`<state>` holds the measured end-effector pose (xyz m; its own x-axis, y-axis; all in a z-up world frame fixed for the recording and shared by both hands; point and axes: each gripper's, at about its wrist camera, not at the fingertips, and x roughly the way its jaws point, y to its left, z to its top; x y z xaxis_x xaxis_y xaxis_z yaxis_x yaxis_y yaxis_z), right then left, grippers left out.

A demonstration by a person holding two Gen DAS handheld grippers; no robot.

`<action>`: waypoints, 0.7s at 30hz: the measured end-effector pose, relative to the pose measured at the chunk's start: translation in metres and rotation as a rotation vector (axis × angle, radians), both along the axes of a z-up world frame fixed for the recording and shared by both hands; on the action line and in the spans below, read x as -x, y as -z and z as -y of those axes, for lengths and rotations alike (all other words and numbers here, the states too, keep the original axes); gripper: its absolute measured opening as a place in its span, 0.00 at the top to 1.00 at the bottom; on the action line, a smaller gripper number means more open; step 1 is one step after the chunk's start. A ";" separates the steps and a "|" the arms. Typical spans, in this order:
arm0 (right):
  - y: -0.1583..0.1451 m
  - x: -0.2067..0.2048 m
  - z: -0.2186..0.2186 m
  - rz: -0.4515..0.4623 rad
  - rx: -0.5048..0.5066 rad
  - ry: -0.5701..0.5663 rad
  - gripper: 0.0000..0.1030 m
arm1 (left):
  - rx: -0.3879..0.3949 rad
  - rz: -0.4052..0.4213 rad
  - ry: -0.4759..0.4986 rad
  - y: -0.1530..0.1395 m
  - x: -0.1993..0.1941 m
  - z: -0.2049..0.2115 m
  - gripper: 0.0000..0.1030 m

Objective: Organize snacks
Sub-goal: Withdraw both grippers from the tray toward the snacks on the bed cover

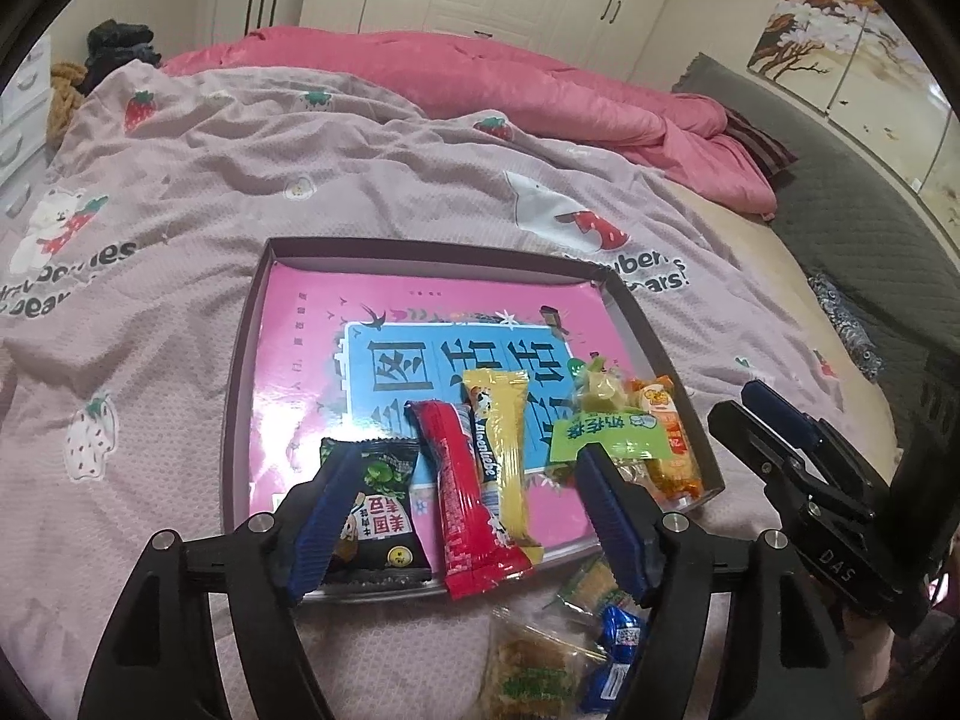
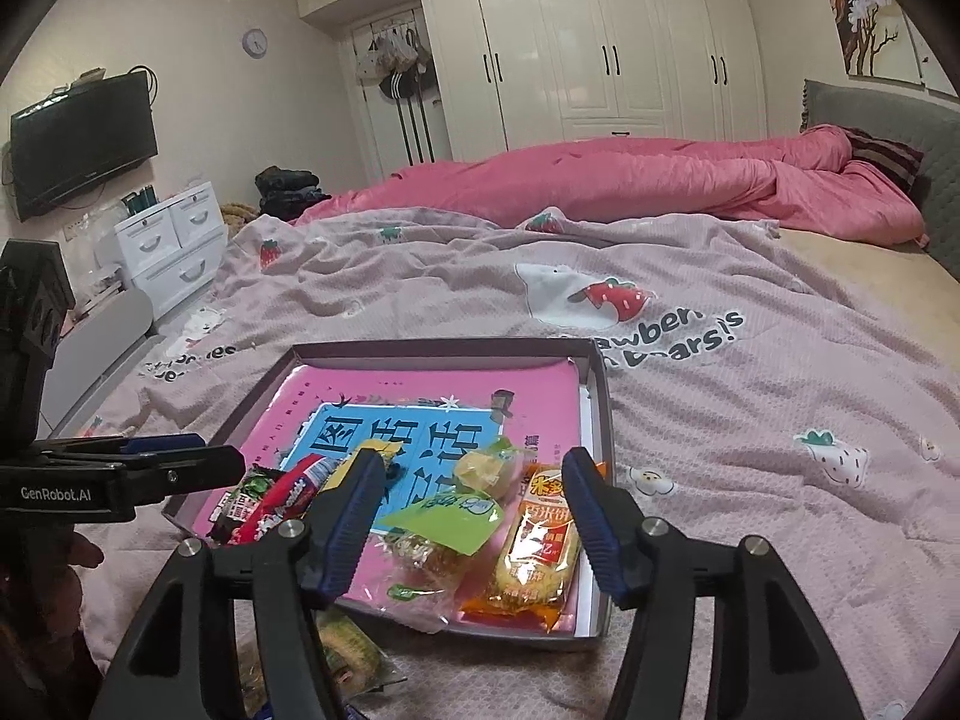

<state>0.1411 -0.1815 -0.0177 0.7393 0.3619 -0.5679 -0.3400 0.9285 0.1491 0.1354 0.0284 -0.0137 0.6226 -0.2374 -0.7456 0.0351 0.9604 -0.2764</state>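
Note:
A shallow box tray (image 1: pixel 243 360) with a pink book inside lies on the bed. Along its near edge lie a black packet (image 1: pixel 378 516), a red bar (image 1: pixel 465 498), a yellow bar (image 1: pixel 510 450), a green-labelled pack (image 1: pixel 606 438) and an orange rice-cracker pack (image 1: pixel 666 438). My left gripper (image 1: pixel 465 516) is open and empty above the near edge, its jaws either side of the black, red and yellow packets. My right gripper (image 2: pixel 471 516) is open and empty over the green-labelled pack (image 2: pixel 444 522) and orange pack (image 2: pixel 534 552). Loose snacks (image 1: pixel 540 660) lie on the bed before the tray (image 2: pixel 594 396).
The pale pink strawberry bedspread (image 1: pixel 300 180) is rumpled all round the tray. A pink duvet (image 1: pixel 510 84) is heaped at the far side. A grey headboard (image 2: pixel 888 138) is at right, white drawers (image 2: pixel 174 240) and a TV (image 2: pixel 81 138) at left.

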 end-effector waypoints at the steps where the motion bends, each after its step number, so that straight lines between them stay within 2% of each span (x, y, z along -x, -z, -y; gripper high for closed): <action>1: -0.001 0.001 0.000 0.002 -0.001 -0.001 0.40 | -0.001 0.002 -0.001 -0.001 0.001 0.000 0.26; 13: -0.015 0.024 -0.004 0.025 -0.012 -0.039 0.39 | -0.004 0.035 0.000 -0.021 0.021 -0.007 0.25; 21: -0.023 0.041 -0.010 0.045 -0.012 -0.071 0.33 | -0.016 0.048 0.013 -0.029 0.033 -0.005 0.24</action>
